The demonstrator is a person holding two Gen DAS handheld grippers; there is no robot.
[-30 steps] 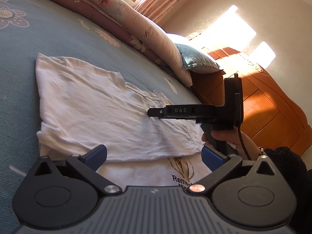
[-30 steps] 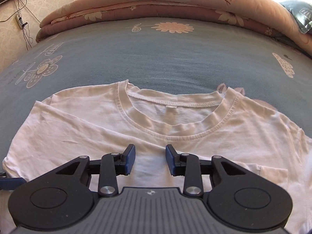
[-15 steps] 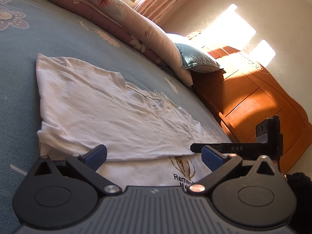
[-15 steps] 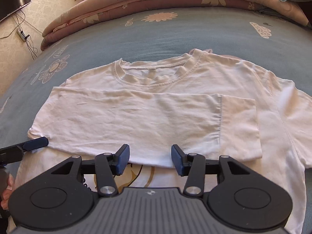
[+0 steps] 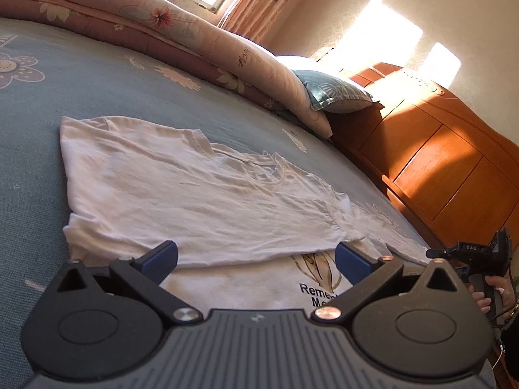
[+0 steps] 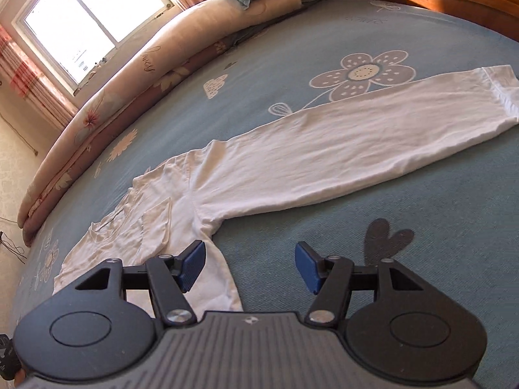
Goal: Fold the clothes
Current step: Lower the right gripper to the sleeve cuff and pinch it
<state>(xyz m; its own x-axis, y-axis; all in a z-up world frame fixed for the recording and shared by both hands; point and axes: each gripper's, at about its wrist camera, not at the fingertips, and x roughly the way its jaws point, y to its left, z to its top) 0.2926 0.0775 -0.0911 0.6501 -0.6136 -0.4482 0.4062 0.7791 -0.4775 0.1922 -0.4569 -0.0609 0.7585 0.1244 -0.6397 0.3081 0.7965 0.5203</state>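
**Ana:** White cotton, long-sleeved: the T-shirt (image 5: pixel 201 194) lies flat on the blue flowered bedsheet (image 5: pixel 81 74), print side up, with one sleeve already brought across the chest. You can see the folded sleeve's edge lying just above the printed lettering (image 5: pixel 316 293).

**Ben:** So how far along would you say we are?

**Ana:** Early, I think. One sleeve is in; the other sleeve (image 6: pixel 340 149) is stretched straight out over the sheet, its cuff far from the body, near the big flower motif (image 6: pixel 361 73). That sleeve needs folding in, and then the body needs halving or thirding.

**Ben:** Which way does the shirt run?

**Ana:** The collar points toward the rolled floral quilt (image 5: pixel 181 29) under the window, the hem toward the person. With the sleeve out, the longest line runs sideways across the bed toward the wooden headboard (image 5: pixel 447 162).

**Ben:** And the grippers?

**Ana:** The left gripper (image 5: pixel 256 259) hovers low over the hem area, fingers spread wide, nothing between them. The right gripper (image 6: pixel 251 267) is opening at the shirt's armpit, one finger over the cloth and the other over bare sheet; nothing is pinched.

**Ben:** Anything awkward?

**Ana:** Thin jersey wrinkles easily, so the sleeve may drag the shoulder along.
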